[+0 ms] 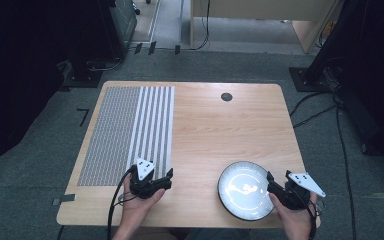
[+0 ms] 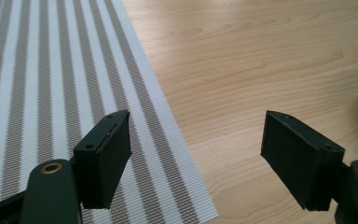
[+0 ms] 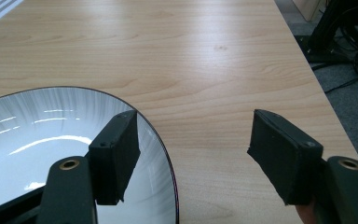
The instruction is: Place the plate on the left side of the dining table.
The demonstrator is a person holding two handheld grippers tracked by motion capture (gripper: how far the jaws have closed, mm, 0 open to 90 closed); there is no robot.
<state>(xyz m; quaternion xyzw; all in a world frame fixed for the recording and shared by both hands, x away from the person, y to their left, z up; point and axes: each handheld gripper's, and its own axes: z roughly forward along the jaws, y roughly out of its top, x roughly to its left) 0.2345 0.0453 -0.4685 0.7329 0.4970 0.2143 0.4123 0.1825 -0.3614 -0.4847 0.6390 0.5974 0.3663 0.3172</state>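
Both jaws open – plate (image 1: 245,191) untouched

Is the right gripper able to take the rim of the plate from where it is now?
Probably yes. The right gripper has its jaws open at the plate, one jaw over the rim, the other outside it above bare table. Nothing blocks the way.
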